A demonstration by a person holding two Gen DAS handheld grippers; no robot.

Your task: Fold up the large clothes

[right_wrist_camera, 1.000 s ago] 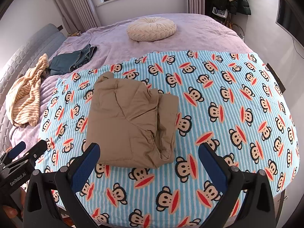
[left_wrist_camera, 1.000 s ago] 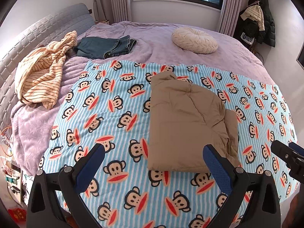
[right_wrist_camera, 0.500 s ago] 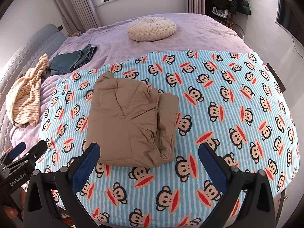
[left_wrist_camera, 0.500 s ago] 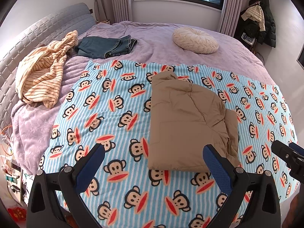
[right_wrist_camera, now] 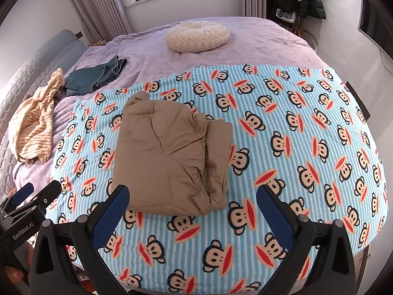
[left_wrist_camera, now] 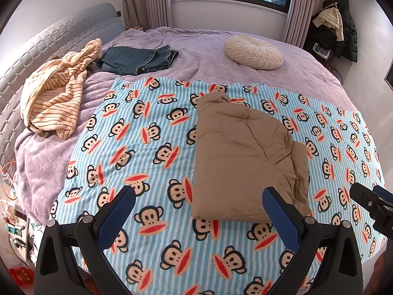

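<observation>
A tan padded jacket (left_wrist_camera: 243,162) lies folded into a rough rectangle on the blue monkey-print blanket (left_wrist_camera: 137,147); it also shows in the right wrist view (right_wrist_camera: 167,162). My left gripper (left_wrist_camera: 199,211) is open and empty, held above the blanket's near edge, just short of the jacket's near edge. My right gripper (right_wrist_camera: 194,209) is open and empty, also just short of the jacket's near edge. Each gripper shows at the edge of the other's view: the right one (left_wrist_camera: 373,204) and the left one (right_wrist_camera: 29,201).
A striped cream garment (left_wrist_camera: 59,93) and folded jeans (left_wrist_camera: 137,59) lie on the purple bedspread at the left, by the grey headboard (left_wrist_camera: 49,39). A round cream cushion (left_wrist_camera: 253,52) lies at the far side. Coats (left_wrist_camera: 339,22) hang at the back right.
</observation>
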